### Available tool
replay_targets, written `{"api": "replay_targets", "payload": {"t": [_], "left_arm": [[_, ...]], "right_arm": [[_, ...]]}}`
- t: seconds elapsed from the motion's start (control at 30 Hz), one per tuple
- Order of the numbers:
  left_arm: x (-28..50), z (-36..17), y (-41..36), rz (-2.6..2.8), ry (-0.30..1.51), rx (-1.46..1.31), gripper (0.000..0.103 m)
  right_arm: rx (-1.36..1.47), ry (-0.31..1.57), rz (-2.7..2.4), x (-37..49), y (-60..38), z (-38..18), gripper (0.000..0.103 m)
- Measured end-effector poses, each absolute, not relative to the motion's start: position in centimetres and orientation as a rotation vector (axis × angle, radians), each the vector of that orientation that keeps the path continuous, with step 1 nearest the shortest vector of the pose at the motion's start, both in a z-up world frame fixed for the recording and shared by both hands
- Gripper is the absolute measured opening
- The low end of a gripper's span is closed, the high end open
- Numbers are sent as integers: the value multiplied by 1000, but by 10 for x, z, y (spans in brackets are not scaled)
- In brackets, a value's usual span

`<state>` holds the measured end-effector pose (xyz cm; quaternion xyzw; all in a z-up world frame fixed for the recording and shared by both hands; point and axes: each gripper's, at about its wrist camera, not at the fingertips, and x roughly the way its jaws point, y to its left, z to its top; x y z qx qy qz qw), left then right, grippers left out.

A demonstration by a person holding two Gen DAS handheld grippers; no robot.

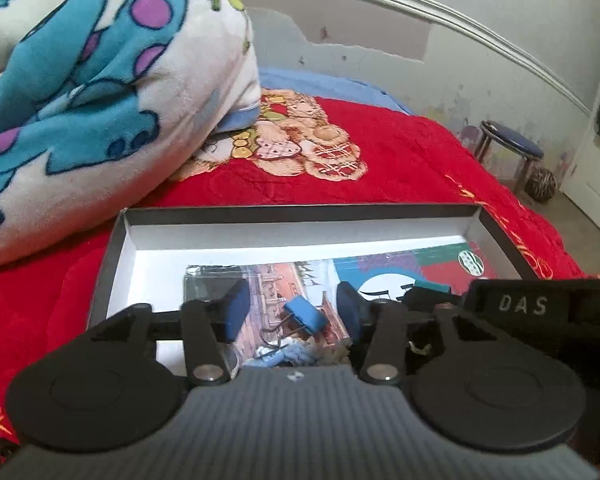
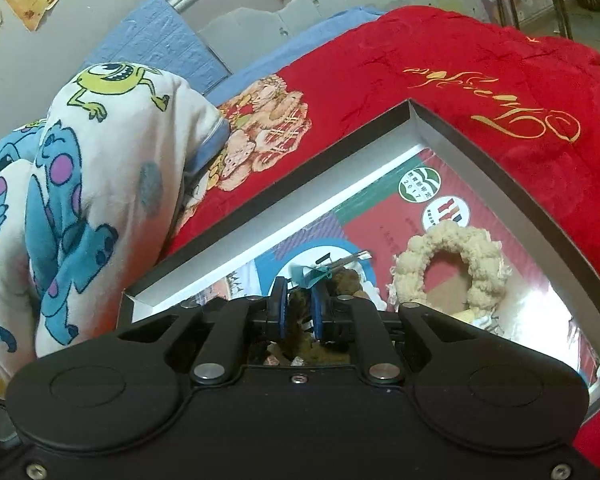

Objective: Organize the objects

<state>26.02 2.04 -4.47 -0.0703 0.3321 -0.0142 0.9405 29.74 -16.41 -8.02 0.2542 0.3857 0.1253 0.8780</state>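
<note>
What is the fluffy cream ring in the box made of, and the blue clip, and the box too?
The cream ring looks like soft, nubbly yarn or plush fabric, perhaps a scrunchie. The blue clip looks like painted metal with thin wire handles, as binder clips have. The box looks like stiff cardboard, matte dark outside and white inside, with folded corners.

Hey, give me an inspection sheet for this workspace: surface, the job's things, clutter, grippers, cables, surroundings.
Surface: red bedspread with teddy bear print.
Job's things: shallow box holding a book, a blue binder clip and a cream fluffy scrunchie.
Clutter: cartoon monster blanket heaped beside the box.
Grippers: left hand-held gripper open above the binder clip; right hand-held gripper nearly closed on a brown fuzzy item, contact unclear.
Cables: nothing seen.
Surroundings: peeling wall, blue-topped stool, dark ball on the floor.
</note>
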Motion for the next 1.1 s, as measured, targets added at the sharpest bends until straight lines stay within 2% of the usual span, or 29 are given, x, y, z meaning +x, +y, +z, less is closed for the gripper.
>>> {"api": "replay_targets", "payload": {"t": [0.1, 0.17, 0.27, 0.33, 0.43, 0.6, 0.8, 0.87, 1.1], "left_arm": [[262, -44, 26, -14, 701, -168, 76], [259, -42, 29, -6, 701, -178, 78], [257, -37, 36, 20, 701, -192, 84], [254, -31, 41, 29, 692, -176, 92], [245, -20, 50, 84, 673, -137, 93], [220, 10, 71, 161, 650, -165, 93], [163, 59, 73, 206, 573, -77, 103], [140, 71, 69, 188, 561, -50, 103], [75, 94, 39, 135, 508, 38, 103]], "right_arm": [[535, 803, 259, 297, -165, -79, 15], [554, 804, 267, 296, -167, -77, 19], [576, 800, 275, 294, -169, -73, 33], [588, 786, 280, 292, -170, -69, 39], [613, 763, 290, 286, -172, -59, 49], [607, 703, 349, 271, -168, -34, 78], [627, 652, 449, 230, -162, 3, 98], [608, 642, 465, 212, -161, 17, 103], [420, 593, 430, 152, -167, 71, 103]]}}
